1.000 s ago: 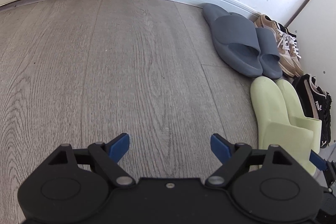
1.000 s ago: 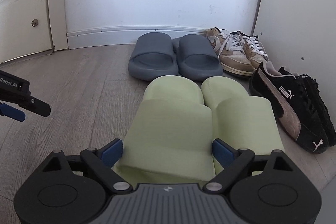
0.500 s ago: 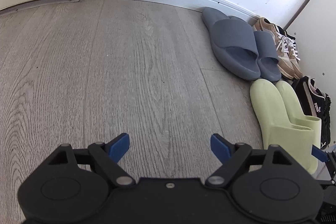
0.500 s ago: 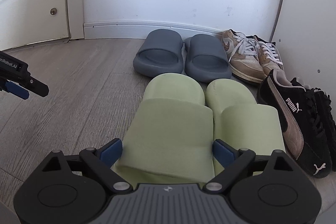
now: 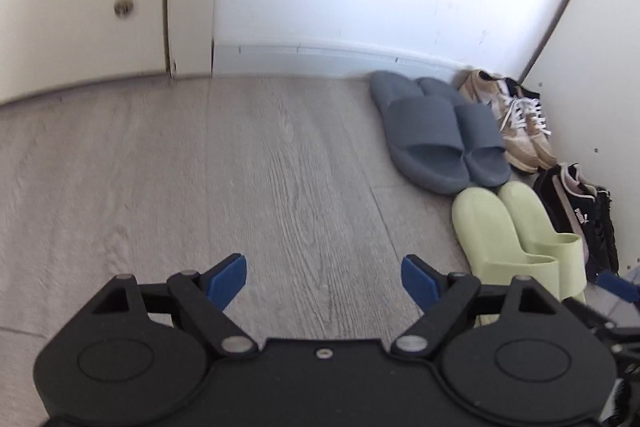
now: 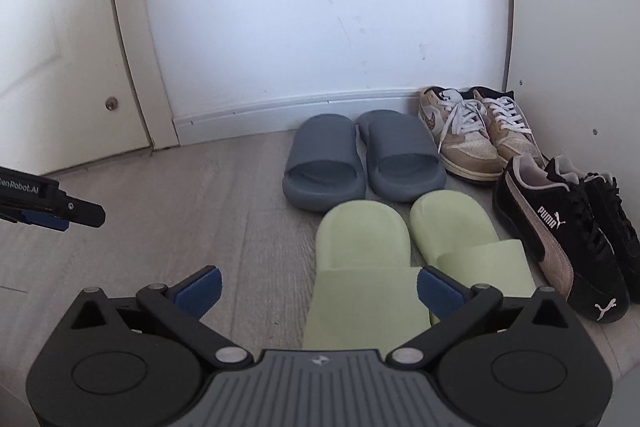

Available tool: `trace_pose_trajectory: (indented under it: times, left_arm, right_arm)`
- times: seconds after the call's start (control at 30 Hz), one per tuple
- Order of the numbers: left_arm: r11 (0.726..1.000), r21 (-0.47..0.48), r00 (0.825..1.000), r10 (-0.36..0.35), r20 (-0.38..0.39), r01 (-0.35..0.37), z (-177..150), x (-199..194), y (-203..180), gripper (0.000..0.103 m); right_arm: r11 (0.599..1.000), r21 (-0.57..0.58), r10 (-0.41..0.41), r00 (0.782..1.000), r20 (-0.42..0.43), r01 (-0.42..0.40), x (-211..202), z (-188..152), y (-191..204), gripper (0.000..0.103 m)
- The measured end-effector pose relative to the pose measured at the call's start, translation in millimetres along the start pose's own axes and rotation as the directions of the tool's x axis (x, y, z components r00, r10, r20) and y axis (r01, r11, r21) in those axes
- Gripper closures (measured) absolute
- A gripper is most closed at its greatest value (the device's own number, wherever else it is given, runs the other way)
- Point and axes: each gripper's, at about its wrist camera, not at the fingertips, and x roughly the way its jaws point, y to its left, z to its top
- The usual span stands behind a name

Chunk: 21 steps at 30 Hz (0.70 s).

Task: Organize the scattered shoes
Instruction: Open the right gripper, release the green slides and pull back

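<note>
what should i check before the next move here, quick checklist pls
1. Left gripper open and holding nothing: ok.
2. Right gripper open, not clamping the green slides: ok.
3. Green slides paired side by side: ok.
4. Grey slides, beige sneakers and black sneakers each paired near the wall: ok.
5. Floor ahead of the left gripper free of stray shoes: ok.
6. Shoes behind the cameras: cannot tell.
</note>
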Motion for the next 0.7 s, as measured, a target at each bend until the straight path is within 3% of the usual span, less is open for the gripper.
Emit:
trace_pose_trajectory:
  times: [0.13, 0.2, 0.3, 0.37, 0.47, 0.57, 0.63, 0.7]
  left_arm:
    - [0.999, -0.019, 0.999, 0.040, 0.036, -0.039, 7.2, -71.6, 3.8, 0.018]
    - [0.998, -0.024, 0.993, 0.067, 0.095, -0.065, -3.8, -115.6, 2.1, 0.018]
    - [0.984, -0.043, 0.971, 0.176, 0.165, -0.171, -35.0, -187.9, -9.4, 0.018]
    - [0.975, -0.009, 0.955, 0.221, 0.198, -0.224, -50.5, -220.4, -18.1, 0.018]
    - [0.965, -0.024, 0.943, 0.262, 0.207, -0.263, -72.3, -255.2, -23.4, 0.018]
    - [0.969, -0.091, 0.942, 0.246, 0.229, -0.231, -97.0, -281.6, -21.1, 0.017]
    - [0.968, -0.141, 0.935, 0.237, 0.266, -0.205, -112.7, -293.1, -16.9, 0.016]
    - [0.960, -0.166, 0.928, 0.263, 0.265, -0.225, -121.3, -295.8, -13.5, 0.014]
  right_arm:
    - [0.999, -0.001, 0.053, 0.998, -0.043, -0.053, -69.6, 36.1, 14.4, 0.000]
    - [0.998, -0.004, 0.066, 0.996, -0.060, -0.066, -95.9, 46.5, 20.3, 0.000]
    - [0.993, 0.040, 0.110, 0.992, -0.062, -0.108, -149.6, 59.9, 28.2, 0.000]
    - [0.982, -0.059, 0.176, 0.984, -0.018, -0.177, -184.5, 65.3, 32.5, 0.000]
    - [0.981, -0.024, 0.192, 0.981, 0.002, -0.191, -211.7, 56.2, 38.4, 0.000]
    - [0.978, 0.022, 0.207, 0.978, 0.009, -0.208, -239.1, 42.6, 48.4, 0.000]
    - [0.987, 0.028, 0.156, 0.988, 0.008, -0.156, -244.9, 25.1, 63.9, 0.000]
    - [0.993, 0.023, 0.111, 0.993, 0.032, -0.111, -245.7, 9.7, 76.6, 0.000]
